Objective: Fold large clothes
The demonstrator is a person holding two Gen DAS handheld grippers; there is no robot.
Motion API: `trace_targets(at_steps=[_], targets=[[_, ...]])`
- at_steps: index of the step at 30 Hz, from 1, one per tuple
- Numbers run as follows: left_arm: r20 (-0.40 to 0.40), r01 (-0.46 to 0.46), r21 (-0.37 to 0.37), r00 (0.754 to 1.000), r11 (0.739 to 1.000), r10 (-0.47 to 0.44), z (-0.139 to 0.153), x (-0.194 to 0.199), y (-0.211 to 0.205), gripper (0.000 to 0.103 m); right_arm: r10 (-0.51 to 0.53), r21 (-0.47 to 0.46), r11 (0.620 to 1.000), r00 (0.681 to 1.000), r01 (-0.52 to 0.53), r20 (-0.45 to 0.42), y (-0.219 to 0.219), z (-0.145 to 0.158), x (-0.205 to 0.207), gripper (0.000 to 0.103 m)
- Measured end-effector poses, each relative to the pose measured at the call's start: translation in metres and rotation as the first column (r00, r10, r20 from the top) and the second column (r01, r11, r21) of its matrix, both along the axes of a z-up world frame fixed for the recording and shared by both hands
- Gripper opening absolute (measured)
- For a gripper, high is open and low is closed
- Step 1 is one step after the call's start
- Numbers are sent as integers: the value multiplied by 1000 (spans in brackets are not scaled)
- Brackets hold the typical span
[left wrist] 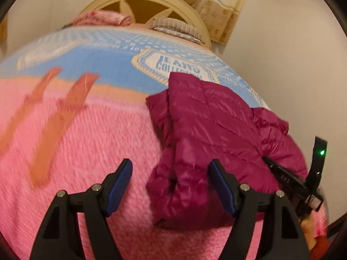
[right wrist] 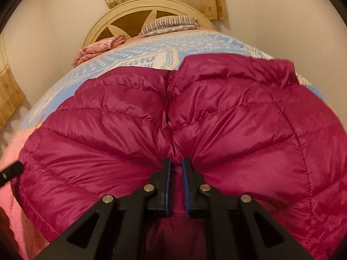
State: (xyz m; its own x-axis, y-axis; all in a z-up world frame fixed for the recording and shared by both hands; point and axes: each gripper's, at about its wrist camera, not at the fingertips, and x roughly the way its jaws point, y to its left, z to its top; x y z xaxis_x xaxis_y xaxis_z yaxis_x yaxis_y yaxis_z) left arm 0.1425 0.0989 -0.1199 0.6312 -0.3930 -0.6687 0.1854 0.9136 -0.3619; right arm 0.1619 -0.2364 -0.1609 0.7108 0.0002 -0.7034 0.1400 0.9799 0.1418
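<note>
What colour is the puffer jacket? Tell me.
Magenta puffer jacket, clearest in the right wrist view.

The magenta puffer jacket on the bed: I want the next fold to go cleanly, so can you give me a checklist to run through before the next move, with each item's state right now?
1. Right gripper clamped on the jacket: ok, fabric is pinched between its nearly shut pads.
2. Left gripper ready to grasp: ok, jaws wide open, holding nothing.
3. Left gripper lined up with the jacket: ok, the jacket's near end sits between the fingers.
4. Left gripper touching fabric: cannot tell, the view is motion-blurred.
5. Jacket lying flat: not ok, it is bunched and puckered around the right gripper.
6. Room on the pink blanket to lay the fold: ok, open blanket beside the jacket.
</note>
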Motion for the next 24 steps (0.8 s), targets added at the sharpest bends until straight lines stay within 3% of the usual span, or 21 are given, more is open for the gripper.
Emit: trace_targets(at_steps=[4,7,8,9,14,17,24], targets=[[-14,-16,-69,1000,997,15,-1,-14,4,76,-10,15,1000,999,11,-34,-7,14,1,10],[38,-19,-34,999,999,20,2,-24,0,85,-38,72,997,988,28,153,-5,57,-21,10],[45,-27,-39,999,999,29,0,-25,-2,92,-28,42,999,983,21,180,3,65,-24,10],[45,-33,-51,998,998,35,-1,-25,-3,93,-14,24,1000,986,10,169,8,65,-21,10],[-40,-55,-143,998,988,50,-18,-12,-3,93,4,65,998,999,-7,45,15,23,0,10],[-91,-62,-250,995,966,41,-29,-3,-3,94,-1,127,992,999,-4,41,7,-1,2,10],[-61,-77,-301,996,951,62,-28,28,-25,99,-23,146,989,999,16,43,7,6,0,10]])
